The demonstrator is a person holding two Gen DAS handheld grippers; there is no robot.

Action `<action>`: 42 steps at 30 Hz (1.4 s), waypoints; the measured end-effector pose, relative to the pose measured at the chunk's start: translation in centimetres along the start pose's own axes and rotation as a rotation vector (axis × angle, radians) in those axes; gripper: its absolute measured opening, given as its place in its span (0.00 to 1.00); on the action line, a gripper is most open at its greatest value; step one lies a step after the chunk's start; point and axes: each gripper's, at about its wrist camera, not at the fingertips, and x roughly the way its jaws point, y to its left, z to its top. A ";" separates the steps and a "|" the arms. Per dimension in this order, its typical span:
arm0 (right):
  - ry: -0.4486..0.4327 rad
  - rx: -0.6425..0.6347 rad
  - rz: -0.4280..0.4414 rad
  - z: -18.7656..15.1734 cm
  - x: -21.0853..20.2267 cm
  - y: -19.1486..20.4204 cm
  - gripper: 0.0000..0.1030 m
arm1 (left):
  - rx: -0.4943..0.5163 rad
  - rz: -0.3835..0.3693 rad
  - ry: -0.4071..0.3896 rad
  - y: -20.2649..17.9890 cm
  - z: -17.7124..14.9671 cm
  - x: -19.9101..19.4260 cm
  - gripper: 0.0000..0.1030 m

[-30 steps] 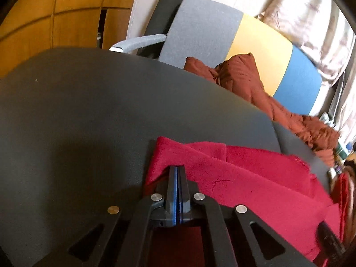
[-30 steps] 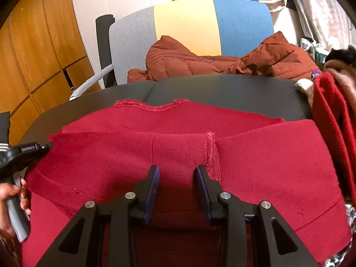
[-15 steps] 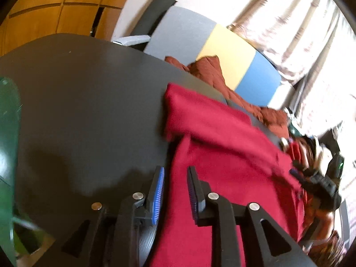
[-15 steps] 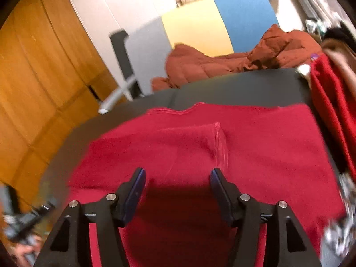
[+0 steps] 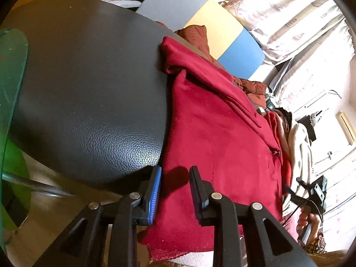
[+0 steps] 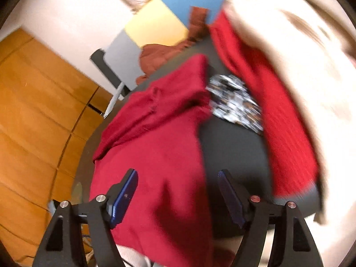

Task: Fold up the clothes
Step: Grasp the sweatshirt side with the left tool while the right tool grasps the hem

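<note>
- On the dark leather-grained tabletop [image 5: 89, 84] lies the crimson garment [image 5: 218, 138], spread along the right half in the left wrist view, its near hem hanging over the tabletop's edge.
- Across the garment's far part runs a folded band of the same cloth, ending in a rumpled corner toward the far edge of the tabletop.
- Left tongs [image 5: 175, 189]: parted by a moderate gap, holding nothing; the blue-padded finger [image 5: 155, 191] sits over the tabletop's rim and the other finger over the cloth, the garment's left edge passing between them.
- Right tongs [image 6: 178, 195]: spread wide, gripping nothing; the garment [image 6: 160, 151] lies below and between the fingers, its right edge falling within the gap. This view is motion-blurred.
- Just beside the garment's far right corner, in the right wrist view, a black-and-white patterned item [image 6: 235, 102] lies on the tabletop [image 6: 233, 151]; what it is cannot be told.
- Right of that, a brighter red ribbed cloth [image 6: 278, 111] lies along the tabletop's side, with a pale cream fabric [image 6: 300, 55] against it.
- Beyond the tabletop stands a chair with a grey, yellow and blue back [image 5: 224, 24], and a rust-brown quilted jacket [image 5: 198, 35] is heaped on its seat.
- At the far left of the left wrist view, a green translucent object [image 5: 11, 89] shows past the tabletop's edge.
- No containers are in sight in either view.
</note>
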 end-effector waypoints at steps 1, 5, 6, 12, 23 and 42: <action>0.023 0.012 0.002 -0.6 -0.3 -0.7 0.75 | 0.008 -0.005 0.023 0.0 0.0 0.2 0.25; 0.135 -0.003 0.012 -3.4 -0.6 -2.0 0.75 | 0.042 0.003 0.204 0.3 -0.8 1.3 0.25; 0.160 -0.005 0.017 -4.1 -0.4 -2.2 0.75 | 0.044 0.011 0.237 0.5 -1.2 1.8 0.26; 0.282 0.008 0.057 -7.0 1.6 -2.9 0.75 | 0.004 -0.024 0.306 1.6 -2.9 2.8 0.30; 0.355 -0.138 0.115 -9.0 2.8 -0.4 0.75 | 0.012 -0.145 0.314 0.9 -2.9 3.2 0.37; 0.138 -0.222 0.349 -6.6 -1.5 3.4 0.13 | 0.139 -0.494 0.131 -3.4 0.0 -4.5 0.12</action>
